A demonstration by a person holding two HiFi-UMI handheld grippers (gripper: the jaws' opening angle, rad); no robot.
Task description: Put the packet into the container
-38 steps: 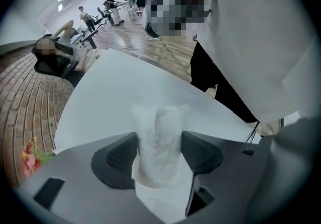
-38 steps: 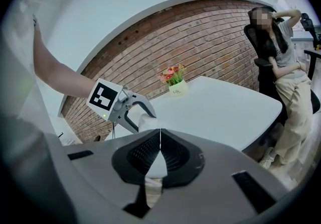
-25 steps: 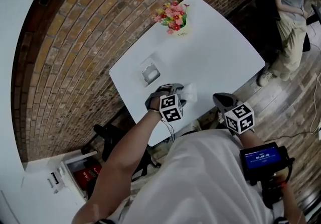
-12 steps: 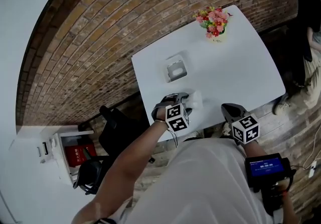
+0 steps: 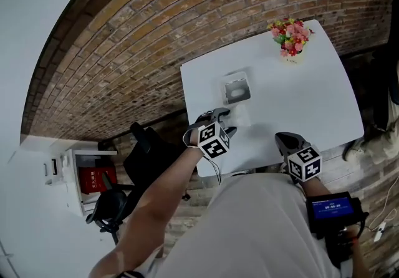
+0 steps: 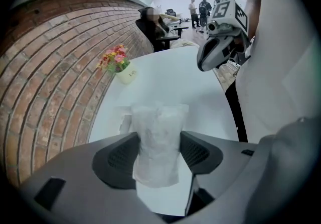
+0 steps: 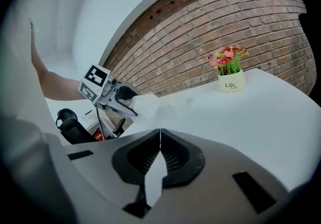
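A translucent white packet (image 6: 158, 127) stands upright between my left gripper's (image 6: 159, 150) jaws, which are shut on its sides. In the head view this left gripper (image 5: 228, 122) holds the packet (image 5: 242, 119) just above the white table (image 5: 312, 102), a little nearer than the small square container (image 5: 237, 90). The container's (image 6: 123, 117) edge shows behind the packet. My right gripper (image 5: 282, 138) hangs at the table's near edge, shut and empty; its jaws (image 7: 159, 140) meet. It also sees the left gripper (image 7: 113, 95) with the packet (image 7: 148, 105).
A flower pot (image 5: 290, 37) stands at the table's far right corner, flower pot (image 7: 230, 75). A brick wall runs behind the table. A black chair (image 5: 146, 158) and a white shelf unit (image 5: 87, 174) sit left of the table. People sit in the distance (image 6: 200, 7).
The head view has swung, so the table sits further right in frame. My left gripper, still holding the packet, is now closer to the container. The right gripper stays at the table edge.
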